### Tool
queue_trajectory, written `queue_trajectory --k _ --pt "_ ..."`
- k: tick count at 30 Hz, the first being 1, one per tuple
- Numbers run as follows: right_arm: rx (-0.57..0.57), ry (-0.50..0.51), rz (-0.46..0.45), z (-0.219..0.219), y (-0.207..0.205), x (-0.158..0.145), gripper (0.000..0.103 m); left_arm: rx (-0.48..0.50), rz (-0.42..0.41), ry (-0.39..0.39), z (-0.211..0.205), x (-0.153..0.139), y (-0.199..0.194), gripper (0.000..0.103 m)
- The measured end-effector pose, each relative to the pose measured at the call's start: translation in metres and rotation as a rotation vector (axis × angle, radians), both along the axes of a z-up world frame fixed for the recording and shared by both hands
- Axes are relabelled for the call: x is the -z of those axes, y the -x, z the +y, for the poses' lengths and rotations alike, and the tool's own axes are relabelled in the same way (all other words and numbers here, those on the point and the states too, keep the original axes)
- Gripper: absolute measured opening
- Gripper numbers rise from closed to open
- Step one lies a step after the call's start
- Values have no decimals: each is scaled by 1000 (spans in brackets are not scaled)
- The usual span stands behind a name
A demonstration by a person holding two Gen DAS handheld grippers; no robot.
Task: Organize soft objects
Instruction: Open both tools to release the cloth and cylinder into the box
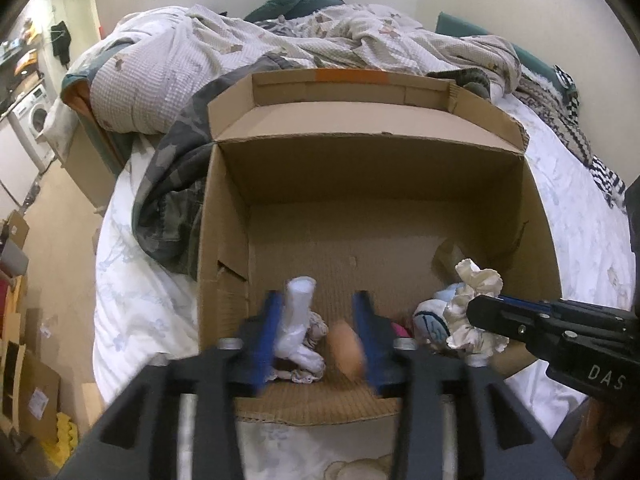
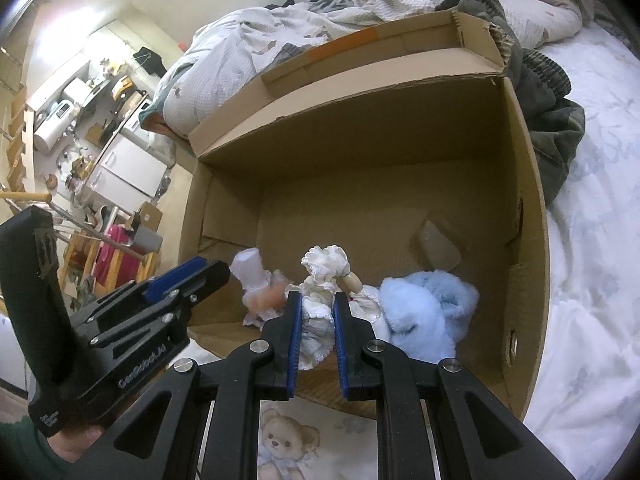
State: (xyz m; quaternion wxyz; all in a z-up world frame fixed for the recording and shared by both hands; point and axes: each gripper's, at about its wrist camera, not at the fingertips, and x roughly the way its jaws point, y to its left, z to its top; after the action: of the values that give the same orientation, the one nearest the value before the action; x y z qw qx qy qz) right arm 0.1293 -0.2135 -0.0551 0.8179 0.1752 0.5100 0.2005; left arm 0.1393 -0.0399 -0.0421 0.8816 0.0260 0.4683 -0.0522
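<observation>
An open cardboard box (image 1: 360, 184) (image 2: 528, 240) lies on the bed. My left gripper (image 1: 318, 316) (image 2: 208, 276) is open over its near edge; a doll in white clothes (image 1: 298, 320) (image 2: 254, 276) lies blurred between its blue fingers, leg up. My right gripper (image 2: 316, 308) (image 1: 476, 308) is shut on a doll's white frilly dress (image 2: 320, 276) (image 1: 476, 284), held just above the box floor. A light blue plush toy (image 2: 420, 308) (image 1: 432, 312) lies in the box against the dress.
Crumpled duvet (image 1: 200, 64) and a dark camouflage garment (image 1: 172, 184) (image 2: 552, 120) crowd the box's far and left sides. White sheet (image 1: 580, 220) lies to the right. Floor with boxes (image 1: 24, 360) lies left of the bed.
</observation>
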Motion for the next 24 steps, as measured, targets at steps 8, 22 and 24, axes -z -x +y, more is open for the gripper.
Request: queue_trajectory --k 8,22,24 --pt "31 -7 -16 -6 2 -4 23 -45 -53 -2 6 -10 3 66" --pt "153 -4 -157 -23 12 -35 102 -158 -116 14 33 -35 12 66" --pt "181 0 -188 -27 17 -41 103 -173 -130 3 37 -39 15 66"
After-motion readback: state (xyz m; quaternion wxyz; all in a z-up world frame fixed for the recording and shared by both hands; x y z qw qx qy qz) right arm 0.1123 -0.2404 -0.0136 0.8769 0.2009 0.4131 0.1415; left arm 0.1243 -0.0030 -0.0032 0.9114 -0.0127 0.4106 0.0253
